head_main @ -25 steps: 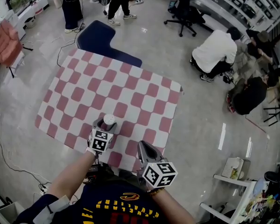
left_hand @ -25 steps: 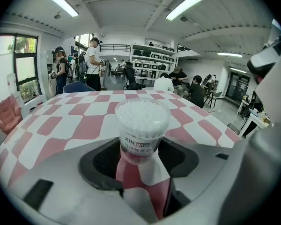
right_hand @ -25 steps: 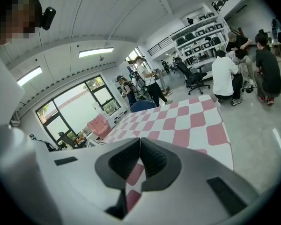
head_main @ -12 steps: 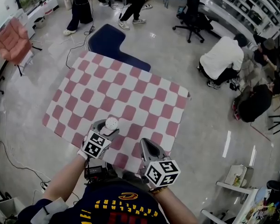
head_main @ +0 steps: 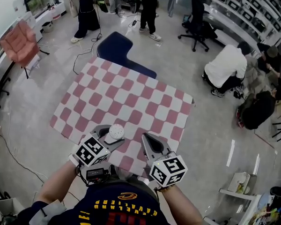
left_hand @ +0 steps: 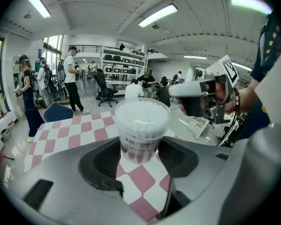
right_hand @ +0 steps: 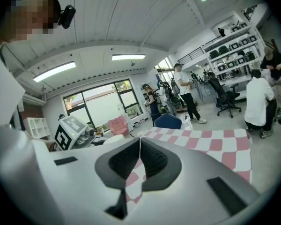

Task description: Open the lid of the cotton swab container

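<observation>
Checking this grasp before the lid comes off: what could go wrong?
The left gripper holds the cotton swab container only near its base, above the checkered cloth; pulling the lid could tilt or drop it. The right gripper is shut and must open before taking the lid.

Ahead of you lies a pink-and-white checkered cloth (head_main: 131, 97), with a dark blue L-shaped object (head_main: 116, 48) touching its far edge. Off to your left stands a pink fabric chair (head_main: 19, 43). To your right, a person in a white top (head_main: 225, 64) crouches on the glossy grey floor (head_main: 206, 121), near a black swivel office chair (head_main: 199, 18).
</observation>
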Motion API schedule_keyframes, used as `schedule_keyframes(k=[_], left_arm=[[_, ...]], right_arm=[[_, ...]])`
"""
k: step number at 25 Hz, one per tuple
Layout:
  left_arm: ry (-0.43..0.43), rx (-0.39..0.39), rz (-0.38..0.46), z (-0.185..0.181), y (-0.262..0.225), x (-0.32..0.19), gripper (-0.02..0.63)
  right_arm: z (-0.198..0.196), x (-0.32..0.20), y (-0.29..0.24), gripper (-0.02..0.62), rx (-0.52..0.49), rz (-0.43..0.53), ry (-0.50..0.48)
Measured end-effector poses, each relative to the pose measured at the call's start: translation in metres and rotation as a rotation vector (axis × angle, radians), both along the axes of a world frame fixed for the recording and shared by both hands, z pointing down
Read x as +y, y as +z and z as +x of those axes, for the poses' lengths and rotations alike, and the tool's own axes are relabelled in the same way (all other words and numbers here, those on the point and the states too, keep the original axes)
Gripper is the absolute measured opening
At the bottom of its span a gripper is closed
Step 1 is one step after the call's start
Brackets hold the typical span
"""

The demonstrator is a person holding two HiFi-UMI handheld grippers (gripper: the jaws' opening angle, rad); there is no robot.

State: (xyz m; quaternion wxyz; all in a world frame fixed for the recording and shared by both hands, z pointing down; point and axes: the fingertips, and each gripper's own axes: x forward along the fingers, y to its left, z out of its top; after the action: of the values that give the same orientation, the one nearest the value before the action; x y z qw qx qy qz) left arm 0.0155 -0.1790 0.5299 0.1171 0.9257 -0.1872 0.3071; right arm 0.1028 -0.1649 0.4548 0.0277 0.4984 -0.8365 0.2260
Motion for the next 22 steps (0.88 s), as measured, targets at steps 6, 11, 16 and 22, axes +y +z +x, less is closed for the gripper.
schedule_keyframes(k=[6, 11, 16, 22], left_arm=[[0.159, -0.048, 0.025, 0.005, -0.043, 0.017, 0.255], [0.248, -0.058, 0.051, 0.01, -0.073, 0.022, 0.255], [0.305, -0.065, 0.067, 0.012, -0.083, 0.033, 0.255], [0.358, -0.047, 0.056, 0.014, -0.085, 0.049, 0.255]], right_arm=[[-0.028, -0.002, -0.057, 0.012, 0.08, 0.157, -0.191], [-0.051, 0.007, -0.095, 0.095, 0.122, 0.253, -0.377], [-0.075, 0.019, -0.096, 0.244, 0.237, 0.267, -0.542], [-0.09, 0.033, -0.084, 0.249, 0.299, 0.258, -0.624]])
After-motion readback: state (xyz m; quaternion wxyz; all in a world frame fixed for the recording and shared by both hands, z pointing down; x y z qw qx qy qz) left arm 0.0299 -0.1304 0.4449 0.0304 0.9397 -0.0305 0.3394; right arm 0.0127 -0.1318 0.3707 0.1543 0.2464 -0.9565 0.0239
